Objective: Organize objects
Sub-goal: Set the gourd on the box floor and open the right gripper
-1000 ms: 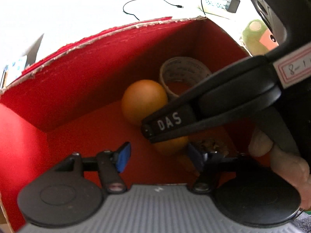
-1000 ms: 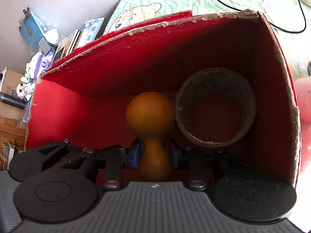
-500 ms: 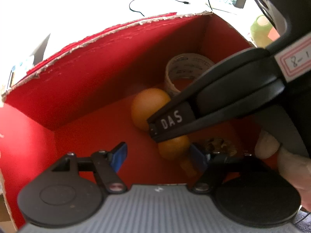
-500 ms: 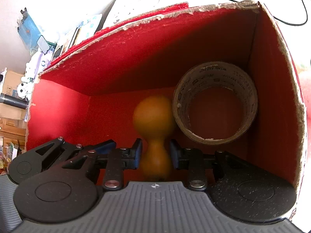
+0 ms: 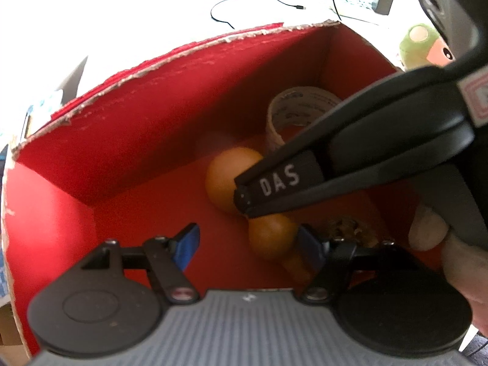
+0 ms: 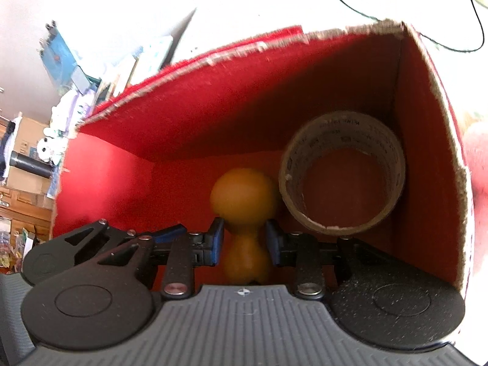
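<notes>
An open red cardboard box (image 5: 146, 140) (image 6: 213, 128) fills both views. Inside it, my right gripper (image 6: 244, 244) is shut on an orange gourd-shaped object (image 6: 244, 195) at its narrow waist, big ball pointing away. In the left wrist view the same orange object (image 5: 231, 180) shows under the right gripper's black body (image 5: 350, 164). My left gripper (image 5: 247, 245) stands open over the box floor, its right pad close beside the small orange ball. A roll of tape (image 6: 341, 183) (image 5: 302, 106) stands on edge in the far right corner.
A brownish lumpy item (image 5: 350, 228) lies on the box floor at the right. A person's fingers (image 5: 427, 235) hold the right gripper. Cables (image 5: 253, 3) and a charger (image 5: 384, 0) lie beyond the box; a green plush toy (image 5: 421, 42) sits outside, right.
Both views have tilted a little and the picture has brightened. The right gripper keeps its hold on the orange object. The left gripper stays open.
</notes>
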`<action>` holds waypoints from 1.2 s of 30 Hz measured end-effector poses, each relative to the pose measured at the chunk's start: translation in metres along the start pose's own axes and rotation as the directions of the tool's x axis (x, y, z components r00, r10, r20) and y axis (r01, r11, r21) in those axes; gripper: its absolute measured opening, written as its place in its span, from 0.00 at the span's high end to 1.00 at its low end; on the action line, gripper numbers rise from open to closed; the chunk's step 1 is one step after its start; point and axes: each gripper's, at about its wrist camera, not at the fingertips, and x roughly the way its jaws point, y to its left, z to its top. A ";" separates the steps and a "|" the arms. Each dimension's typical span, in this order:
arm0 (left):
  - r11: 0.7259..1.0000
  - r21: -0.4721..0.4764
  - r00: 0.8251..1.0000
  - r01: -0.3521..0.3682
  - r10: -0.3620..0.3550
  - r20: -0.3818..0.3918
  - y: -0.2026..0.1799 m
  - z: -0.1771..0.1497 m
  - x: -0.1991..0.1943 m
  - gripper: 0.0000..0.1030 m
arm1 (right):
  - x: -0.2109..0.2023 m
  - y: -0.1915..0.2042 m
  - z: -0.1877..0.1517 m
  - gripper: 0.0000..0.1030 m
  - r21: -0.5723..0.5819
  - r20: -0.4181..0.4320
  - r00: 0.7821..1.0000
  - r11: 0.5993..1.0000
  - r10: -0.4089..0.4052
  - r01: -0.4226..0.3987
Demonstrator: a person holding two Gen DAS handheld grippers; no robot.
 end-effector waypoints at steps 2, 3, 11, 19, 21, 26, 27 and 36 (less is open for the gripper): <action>1.000 0.000 1.000 -0.008 0.008 0.003 -0.001 -0.001 -0.001 0.29 | -0.001 0.000 0.000 0.67 -0.002 0.015 1.000 1.000 -0.001 0.001; 1.000 0.001 1.000 -0.013 0.013 0.005 -0.001 -0.001 -0.002 0.29 | -0.002 0.000 0.000 0.67 -0.003 0.022 1.000 1.000 0.003 -0.003; 1.000 0.002 1.000 -0.027 0.027 0.010 -0.006 -0.004 -0.007 0.29 | -0.009 0.000 -0.002 0.67 -0.028 0.099 0.995 1.000 0.016 -0.013; 0.999 -0.010 0.999 -0.040 0.040 0.015 -0.003 -0.004 -0.011 0.26 | -0.015 -0.002 -0.005 0.67 -0.036 0.147 0.989 0.999 0.024 -0.019; 0.999 -0.011 0.999 -0.046 0.046 0.016 -0.004 -0.005 -0.012 0.26 | -0.015 -0.001 -0.005 0.67 -0.036 0.150 0.989 0.999 0.021 -0.016; 0.998 -0.018 0.998 -0.058 0.059 0.021 -0.005 -0.006 -0.014 0.26 | -0.016 -0.001 -0.006 0.67 -0.036 0.151 0.988 0.999 0.023 -0.018; 0.998 -0.020 0.998 -0.060 0.061 0.023 -0.005 -0.006 -0.015 0.26 | -0.016 -0.001 -0.006 0.67 -0.036 0.150 0.988 0.999 0.025 -0.019; 0.995 -0.032 0.995 -0.096 0.097 0.036 -0.009 -0.008 -0.020 0.26 | -0.017 0.001 -0.007 0.67 -0.054 0.165 0.986 0.998 0.036 -0.028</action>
